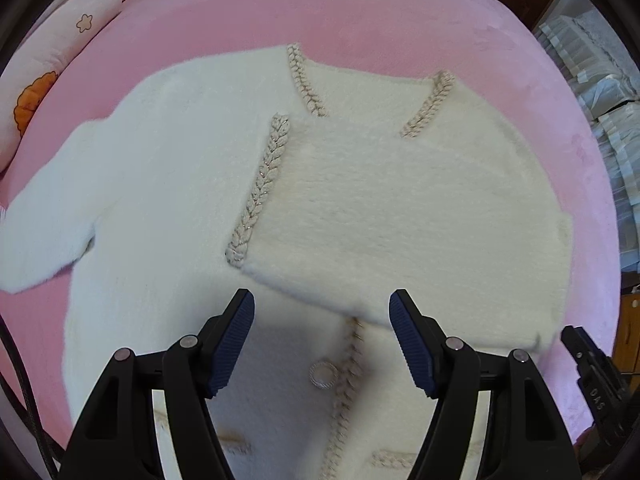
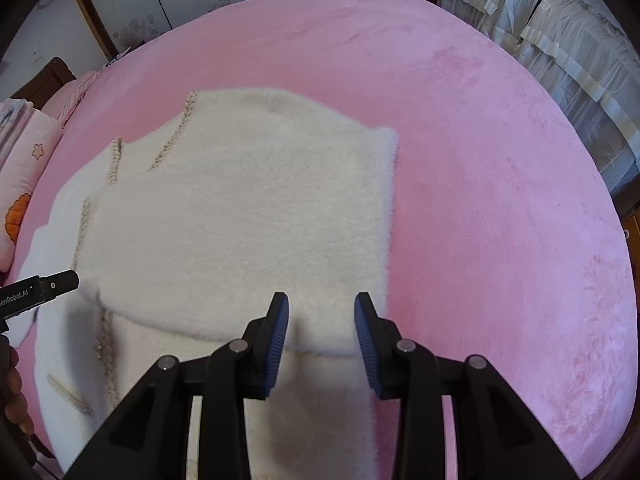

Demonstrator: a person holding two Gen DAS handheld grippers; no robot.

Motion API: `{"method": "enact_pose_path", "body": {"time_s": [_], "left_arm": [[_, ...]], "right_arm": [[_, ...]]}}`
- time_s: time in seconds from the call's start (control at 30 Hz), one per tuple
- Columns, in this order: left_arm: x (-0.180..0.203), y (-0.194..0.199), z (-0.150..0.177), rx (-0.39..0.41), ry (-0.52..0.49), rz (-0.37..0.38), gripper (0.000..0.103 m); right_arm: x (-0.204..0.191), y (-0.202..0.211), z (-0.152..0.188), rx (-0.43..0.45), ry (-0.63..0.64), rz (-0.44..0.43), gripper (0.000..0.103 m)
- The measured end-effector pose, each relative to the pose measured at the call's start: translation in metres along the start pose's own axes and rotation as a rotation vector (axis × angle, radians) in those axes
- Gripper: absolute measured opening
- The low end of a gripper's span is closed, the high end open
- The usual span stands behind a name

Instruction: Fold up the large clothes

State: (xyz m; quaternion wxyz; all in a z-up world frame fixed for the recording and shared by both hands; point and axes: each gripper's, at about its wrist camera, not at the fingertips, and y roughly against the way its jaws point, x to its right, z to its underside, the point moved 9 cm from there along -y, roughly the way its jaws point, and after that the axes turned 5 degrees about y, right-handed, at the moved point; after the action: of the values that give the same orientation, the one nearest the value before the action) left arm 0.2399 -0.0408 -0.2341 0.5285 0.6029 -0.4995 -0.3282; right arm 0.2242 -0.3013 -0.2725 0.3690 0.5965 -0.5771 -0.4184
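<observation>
Pink plush bedding (image 1: 400, 12) fills both of my views, and the bed carries one thing for the task: a cream fuzzy cardigan (image 1: 168, 168) with braided trim, lying flat near the middle of the bed. Starting at the left edge, a pillow (image 1: 48, 64) with an orange print sits by the bed's far left side, and the cardigan's left sleeve (image 1: 44, 224) is spread out toward it, not yet folded. My left tool (image 1: 322, 308) hangs over the front placket with its jaws spread and nothing between them; a round button (image 1: 323, 375) shows below. Moving right, the right side of the garment (image 2: 240, 232) already lies doubled over the body, its edge ending in a straight fold line well in from the bed's right edge. My right tool (image 2: 321, 312) is over that folded panel's near edge, jaws parted, pads clear of the cloth. I judge one side fold done; the left sleeve, left side and the final halving remain.
</observation>
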Motion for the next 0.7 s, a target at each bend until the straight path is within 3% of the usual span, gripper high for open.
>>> {"method": "enact_pose_path", "body": {"time_s": [0.23, 0.4, 0.7], "left_arm": [[0.029, 0.059, 0.012, 0.035, 0.008, 0.045, 0.069], [0.045, 0.1, 0.017, 0.067, -0.024, 0.037, 0.069], [0.01, 0.178, 0.035, 0.14, 0.006, -0.001, 0.069]], "right_arm": [[-0.002, 0.04, -0.009, 0.016, 0.006, -0.017, 0.034], [-0.008, 0.075, -0.019, 0.031, 0.031, -0.039, 0.034], [-0.035, 0.143, -0.027, 0.088, 0.139, -0.121, 0.034]]}}
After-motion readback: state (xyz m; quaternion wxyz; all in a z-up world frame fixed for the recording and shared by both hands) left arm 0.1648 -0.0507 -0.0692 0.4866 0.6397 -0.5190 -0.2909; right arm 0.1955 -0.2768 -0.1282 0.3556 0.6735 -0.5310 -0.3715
